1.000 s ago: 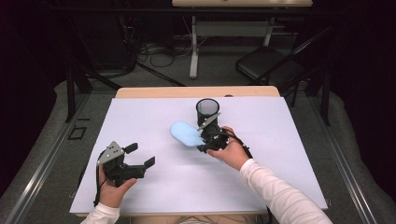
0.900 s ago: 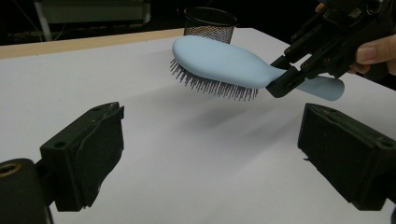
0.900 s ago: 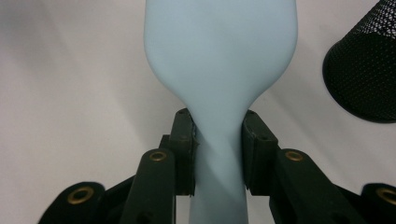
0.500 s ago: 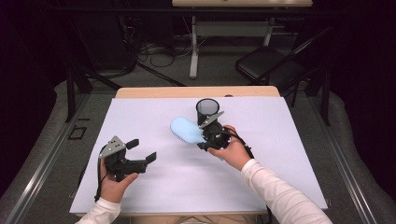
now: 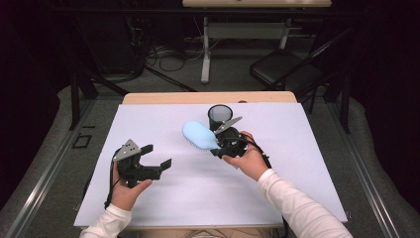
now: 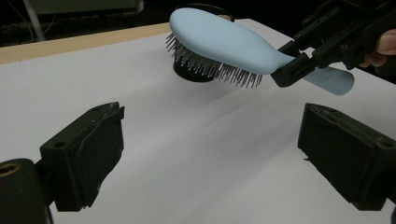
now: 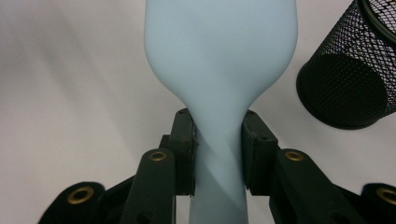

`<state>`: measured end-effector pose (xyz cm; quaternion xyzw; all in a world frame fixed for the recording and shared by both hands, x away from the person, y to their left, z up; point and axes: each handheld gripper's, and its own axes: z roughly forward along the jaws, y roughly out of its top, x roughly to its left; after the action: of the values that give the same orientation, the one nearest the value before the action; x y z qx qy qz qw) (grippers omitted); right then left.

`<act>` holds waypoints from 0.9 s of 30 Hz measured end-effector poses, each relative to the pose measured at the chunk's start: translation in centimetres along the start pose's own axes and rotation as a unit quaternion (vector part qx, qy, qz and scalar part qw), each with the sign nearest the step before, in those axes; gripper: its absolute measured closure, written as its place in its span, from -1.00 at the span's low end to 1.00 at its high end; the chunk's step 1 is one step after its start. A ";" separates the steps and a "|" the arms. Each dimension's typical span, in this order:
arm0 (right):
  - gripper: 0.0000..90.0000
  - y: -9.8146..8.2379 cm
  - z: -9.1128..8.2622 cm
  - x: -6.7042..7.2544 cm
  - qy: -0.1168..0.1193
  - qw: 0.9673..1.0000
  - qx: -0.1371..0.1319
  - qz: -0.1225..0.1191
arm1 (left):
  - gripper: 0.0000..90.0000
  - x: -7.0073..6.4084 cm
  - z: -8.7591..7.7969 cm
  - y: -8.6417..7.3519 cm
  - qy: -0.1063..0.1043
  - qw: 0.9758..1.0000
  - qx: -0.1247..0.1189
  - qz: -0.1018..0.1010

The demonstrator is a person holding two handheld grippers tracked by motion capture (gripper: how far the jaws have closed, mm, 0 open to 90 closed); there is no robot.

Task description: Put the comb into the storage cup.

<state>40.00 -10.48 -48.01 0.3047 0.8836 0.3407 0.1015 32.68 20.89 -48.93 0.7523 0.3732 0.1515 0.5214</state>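
Hairbrush point(image 5: 199, 136), pale blue, is held off the white table sheet point(image 5: 307, 148) by the right gripper point(image 5: 221, 147). In the high view its long axis runs on a diagonal: the oval head points up and to the left, toward the far left part of the sheet, and the handle runs back down to the right into the person's right hand point(image 5: 246, 159). In the left gripper view the brush point(image 6: 233, 44) lies close to level, head slightly higher than the handle, bristles point(image 6: 212, 65) facing down at the sheet and clear of it; the handle's tip sticks out past the jaws on the hand side.

Right gripper point(image 7: 218, 147): jaws closed to a narrow gap on the brush's neck point(image 7: 219, 135), one pad pressed flat on either side, just where the head tapers into the handle.

Mesh pen cup point(image 5: 218, 115), black, stands upright on the sheet just behind the brush and near the far edge. In the right gripper view the cup point(image 7: 350, 74) sits to the right of the brush head, not touching it.

Left gripper point(image 5: 159, 156) is held above the near left part of the sheet, well apart from the brush, aimed across toward it. Its jaws stand wide open with nothing between the pads point(image 6: 95, 144).
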 end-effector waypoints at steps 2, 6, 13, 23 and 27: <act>0.55 0.0 -0.1 0.0 -0.002 1.000 0.001 0.001 | -0.84 0.0 0.1 0.3 -0.002 1.000 0.001 -0.001; 0.55 0.0 -0.3 -0.1 -0.005 1.000 -0.004 0.001 | -0.84 0.1 0.3 1.0 0.001 1.000 0.007 -0.001; 0.55 0.0 -0.6 -0.2 -0.006 1.000 -0.009 0.002 | -0.84 0.4 0.5 2.2 -0.001 1.000 0.012 -0.001; 0.55 0.2 -1.0 -0.1 -0.014 1.000 -0.016 0.002 | -0.84 0.7 1.0 3.3 -0.002 1.000 0.018 -0.002; 0.55 0.3 -1.3 -0.2 -0.015 1.000 -0.021 0.001 | -0.84 0.9 1.2 3.8 -0.002 1.000 0.020 -0.006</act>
<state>39.76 -11.13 -46.88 0.3083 0.8742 0.3551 0.1204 35.50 20.06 -46.16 0.7603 0.3801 0.1394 0.5080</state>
